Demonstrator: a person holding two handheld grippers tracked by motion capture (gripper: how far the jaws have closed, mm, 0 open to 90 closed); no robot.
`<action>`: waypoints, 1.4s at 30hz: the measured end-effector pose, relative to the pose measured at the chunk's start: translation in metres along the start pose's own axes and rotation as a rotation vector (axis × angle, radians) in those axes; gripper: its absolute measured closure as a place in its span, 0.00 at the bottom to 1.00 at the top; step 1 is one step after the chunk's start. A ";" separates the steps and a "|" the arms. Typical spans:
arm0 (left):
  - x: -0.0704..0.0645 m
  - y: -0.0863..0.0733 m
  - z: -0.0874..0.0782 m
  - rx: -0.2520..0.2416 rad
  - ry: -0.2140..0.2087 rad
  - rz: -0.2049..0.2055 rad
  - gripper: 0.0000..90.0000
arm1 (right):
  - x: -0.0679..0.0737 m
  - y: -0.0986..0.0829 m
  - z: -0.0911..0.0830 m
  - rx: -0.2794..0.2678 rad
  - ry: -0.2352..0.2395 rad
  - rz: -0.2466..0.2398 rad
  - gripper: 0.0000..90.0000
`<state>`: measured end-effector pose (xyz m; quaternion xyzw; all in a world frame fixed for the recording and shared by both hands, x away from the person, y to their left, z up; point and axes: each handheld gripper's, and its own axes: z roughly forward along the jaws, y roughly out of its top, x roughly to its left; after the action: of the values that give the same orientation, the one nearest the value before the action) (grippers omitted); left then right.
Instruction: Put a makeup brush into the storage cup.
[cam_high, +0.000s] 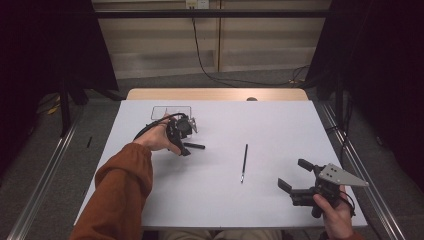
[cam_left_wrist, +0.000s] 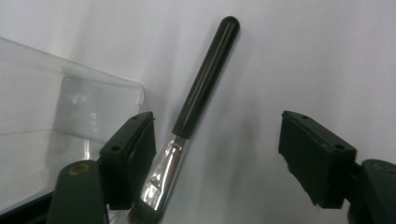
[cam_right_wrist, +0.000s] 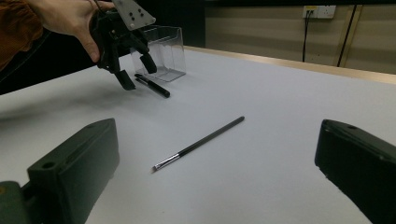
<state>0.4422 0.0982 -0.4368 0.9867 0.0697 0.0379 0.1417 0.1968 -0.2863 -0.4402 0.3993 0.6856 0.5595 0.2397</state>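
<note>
Left gripper (cam_high: 186, 139) wide open over short makeup brush (cam_left_wrist: 196, 112), holding nothing; off-centre closure risks nudging brush against clear box (cam_left_wrist: 56, 140).

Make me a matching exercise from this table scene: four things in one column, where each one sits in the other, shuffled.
Things:
1. short thick brush
2. long thin brush
3. clear box
4. right gripper

Places:
A. at the far left of the table, beside the left gripper
B. low at the near right, open, nothing between its fingers
C. alone on the middle of the table
D. between the open fingers of the left gripper

Pairs: 1-D, 2-C, 3-A, 4-B
</note>
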 end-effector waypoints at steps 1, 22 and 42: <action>0.000 0.000 0.000 0.001 0.002 0.002 0.35 | 0.000 0.000 0.000 0.002 0.000 -0.003 0.00; 0.002 0.002 0.012 0.068 -0.004 0.048 0.48 | 0.000 0.000 -0.001 0.000 0.006 0.002 0.00; 0.005 0.007 0.014 0.114 -0.118 -0.015 0.88 | 0.001 0.000 -0.001 0.002 0.011 0.001 0.00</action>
<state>0.4495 0.0884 -0.4478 0.9931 0.0708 -0.0254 0.0894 0.1955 -0.2866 -0.4402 0.3970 0.6873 0.5610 0.2352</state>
